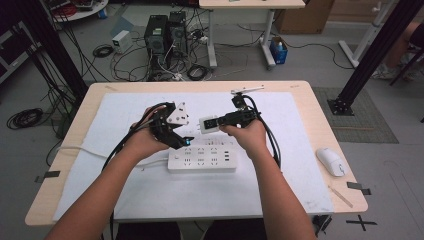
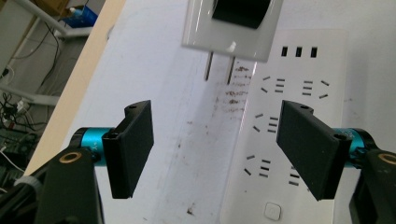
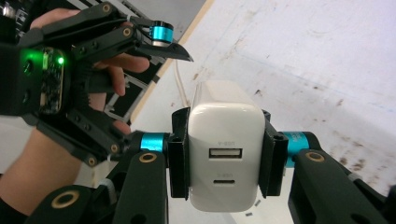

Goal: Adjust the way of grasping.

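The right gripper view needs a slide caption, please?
Right gripper clamps a white USB charger above the white mat, left gripper alongside.

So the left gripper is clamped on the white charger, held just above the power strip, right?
Not quite: the right gripper is the one clamped on the white charger, as the right gripper view shows. The left gripper is open and holds nothing. The charger is indeed held above the power strip, not yet plugged in.
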A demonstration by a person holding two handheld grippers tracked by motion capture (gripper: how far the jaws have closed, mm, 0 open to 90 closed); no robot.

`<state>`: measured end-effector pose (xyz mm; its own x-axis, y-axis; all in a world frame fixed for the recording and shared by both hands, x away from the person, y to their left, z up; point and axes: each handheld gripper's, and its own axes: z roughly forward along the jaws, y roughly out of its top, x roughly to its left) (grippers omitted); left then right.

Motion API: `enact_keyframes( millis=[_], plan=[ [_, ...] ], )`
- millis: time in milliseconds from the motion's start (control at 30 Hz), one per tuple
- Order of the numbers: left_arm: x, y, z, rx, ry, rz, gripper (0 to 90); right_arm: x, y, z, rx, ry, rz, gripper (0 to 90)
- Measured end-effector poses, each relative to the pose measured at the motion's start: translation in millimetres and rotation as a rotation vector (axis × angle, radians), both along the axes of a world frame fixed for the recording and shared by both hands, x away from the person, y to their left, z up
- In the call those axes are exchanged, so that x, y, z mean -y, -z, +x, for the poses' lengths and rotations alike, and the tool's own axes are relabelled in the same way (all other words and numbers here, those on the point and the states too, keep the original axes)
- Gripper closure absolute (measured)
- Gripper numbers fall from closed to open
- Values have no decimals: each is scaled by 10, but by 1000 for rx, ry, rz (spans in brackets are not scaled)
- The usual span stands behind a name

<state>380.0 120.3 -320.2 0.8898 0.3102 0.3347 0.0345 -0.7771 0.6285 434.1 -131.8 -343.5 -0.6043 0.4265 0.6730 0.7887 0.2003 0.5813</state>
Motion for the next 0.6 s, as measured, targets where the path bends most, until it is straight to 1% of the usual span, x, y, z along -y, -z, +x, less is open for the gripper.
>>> enact_keyframes(
  millis=[33,100,133,167,200,300,400,433,467,533,567,600],
  plan=[
    [-13,-2,5,-7,-5,-1,275,7,-16,-2,4,0,-12,625],
    [-38,-5,19,-9,-11,0,274,22,-50,-6,13,5,-24,625],
    [-50,-6,27,-12,-16,1,261,31,-67,-6,24,6,-31,625],
    [-50,-6,27,-12,-16,1,242,31,-67,-6,24,6,-31,625],
    [-78,-9,41,-22,-21,5,241,49,-105,-5,34,5,-48,625],
    [-111,-19,58,-31,-32,11,239,73,-154,-4,41,10,-60,625],
    [-180,-43,98,-62,-48,14,213,86,-199,0,49,4,-80,625],
    [-180,-43,98,-62,-48,14,199,91,-214,2,51,1,-89,624],
    [-217,-59,115,-77,-55,32,198,99,-234,4,54,-2,-99,625],
    [-259,-78,135,-104,-63,35,191,120,-280,6,66,-4,-130,625],
    [-259,-78,135,-104,-63,35,177,120,-280,6,66,-4,-130,625],
    [-308,-105,153,-117,-79,52,164,147,-330,7,84,-6,-168,625]
  ],
)
